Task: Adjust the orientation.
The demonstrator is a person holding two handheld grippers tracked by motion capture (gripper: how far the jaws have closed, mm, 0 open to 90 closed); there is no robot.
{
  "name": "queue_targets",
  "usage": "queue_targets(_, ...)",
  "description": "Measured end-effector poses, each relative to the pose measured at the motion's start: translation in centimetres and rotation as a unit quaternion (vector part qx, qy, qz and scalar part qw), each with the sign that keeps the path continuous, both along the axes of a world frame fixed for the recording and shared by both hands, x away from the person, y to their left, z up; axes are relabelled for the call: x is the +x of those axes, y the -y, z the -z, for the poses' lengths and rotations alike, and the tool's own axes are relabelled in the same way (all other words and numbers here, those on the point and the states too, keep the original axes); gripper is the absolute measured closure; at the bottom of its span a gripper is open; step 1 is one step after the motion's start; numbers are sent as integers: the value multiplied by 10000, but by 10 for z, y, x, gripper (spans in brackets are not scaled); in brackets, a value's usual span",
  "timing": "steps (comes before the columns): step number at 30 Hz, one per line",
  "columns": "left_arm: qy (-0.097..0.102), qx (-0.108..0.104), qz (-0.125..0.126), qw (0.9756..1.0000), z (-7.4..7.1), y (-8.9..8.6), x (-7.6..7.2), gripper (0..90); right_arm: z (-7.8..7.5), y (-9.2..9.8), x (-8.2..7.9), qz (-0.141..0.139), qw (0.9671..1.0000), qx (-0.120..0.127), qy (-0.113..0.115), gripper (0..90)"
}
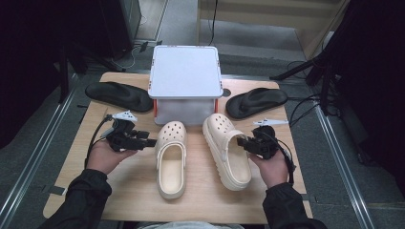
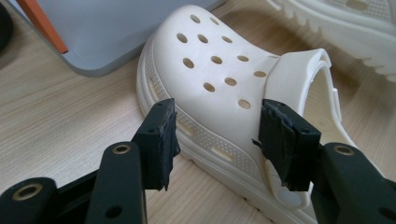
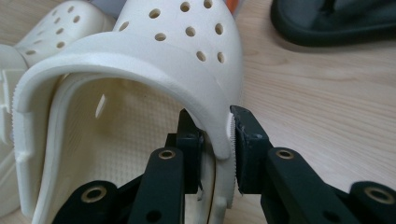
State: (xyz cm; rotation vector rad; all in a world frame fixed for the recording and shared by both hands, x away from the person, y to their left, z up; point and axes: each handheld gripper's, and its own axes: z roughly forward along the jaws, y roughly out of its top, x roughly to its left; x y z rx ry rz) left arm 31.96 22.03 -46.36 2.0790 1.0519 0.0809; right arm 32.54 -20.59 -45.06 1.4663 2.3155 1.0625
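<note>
A wooden table [image 1: 133,191] carries a grey and white box [image 1: 185,71] at its far middle, with orange strips at the corners. A black sandal [image 1: 117,94] lies to the left of the box and a second black sandal [image 1: 255,101] to the right.

In front of the box sit two cream clogs, thick-soled, with round holes across the toe caps. The left clog [image 1: 171,157] lies flat, toe toward the box. The right clog [image 1: 227,150] is angled, its toe leaning in toward the box, and has a chunky ridged sole.

The right gripper [image 1: 247,142] comes in at the right clog's outer side. The right gripper view shows what the high view cannot: one jaw sits inside the shoe opening and the other outside, both pressing on the clog's side wall [image 3: 224,135] just below the rim, so the clog is clamped. The textured inner footbed is plain there too.

The left gripper [image 1: 149,142] sits just beside the left clog. From the left gripper view, its jaws stand apart with nothing pinched, the clog's [image 2: 210,79] side wall and strap rivet seen through the gap.
</note>
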Motion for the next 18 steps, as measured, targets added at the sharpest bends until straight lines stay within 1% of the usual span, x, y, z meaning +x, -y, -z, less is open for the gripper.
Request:
queue_targets(1,-16,-4,12,10000,0,0,0,486,0,-4,1,-9,10000,-8,29,762)
queue_targets(4,-88,-34,28,10000,0,1,0,536,0,-17,5,-66,10000,-27,21,763)
queue_targets(6,-156,-75,54,9998,0,1,-1,588,1,-24,7,-105,9999,-56,10,762)
queue_targets(8,-166,-102,61,9998,0,1,0,635,3,-33,8,-168,9998,-120,-3,762)
queue_targets(10,-214,-150,69,9996,1,0,0,701,5,-41,8,-228,9995,-200,1,762)
queue_targets(13,-203,-105,117,9997,2,0,0,824,8,-50,9,-277,9991,-310,-12,762)
queue_targets(15,-265,-82,195,9994,5,0,2,899,10,-53,10,-264,9990,-369,-23,760)
queue_targets(18,-337,3,257,9991,10,3,5,900,12,-55,11,-240,9989,-399,-49,760)
